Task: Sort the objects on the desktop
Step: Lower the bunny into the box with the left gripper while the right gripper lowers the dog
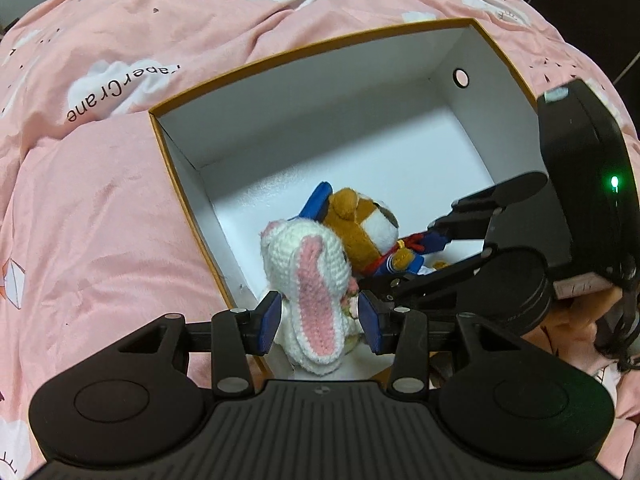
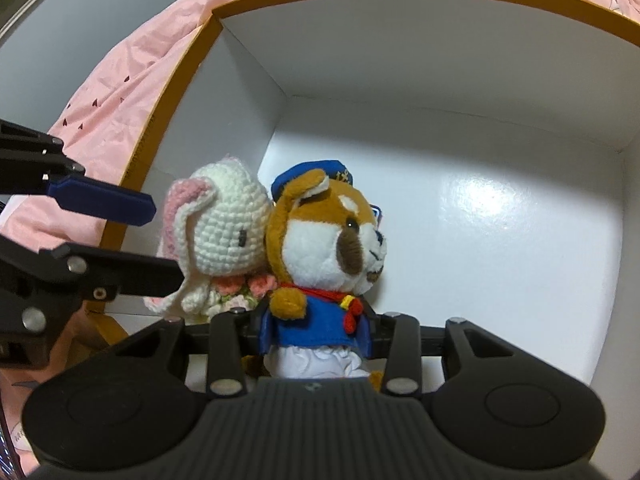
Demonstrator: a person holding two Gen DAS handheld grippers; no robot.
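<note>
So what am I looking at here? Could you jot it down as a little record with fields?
Setting: pink bedding with cloud print
Container: open box, orange outside, white inside
Toy one: white crocheted bunny, between the open left gripper pads
Toy two: brown plush dog in blue sailor outfit, held at the body by the right gripper
Toy positions: both inside the box, heads touching

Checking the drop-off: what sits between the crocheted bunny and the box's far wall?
Nothing: beyond the crocheted bunny and the sailor dog plush leaning on it, the box floor runs bare to the far wall. The left wrist view shows it.
</note>
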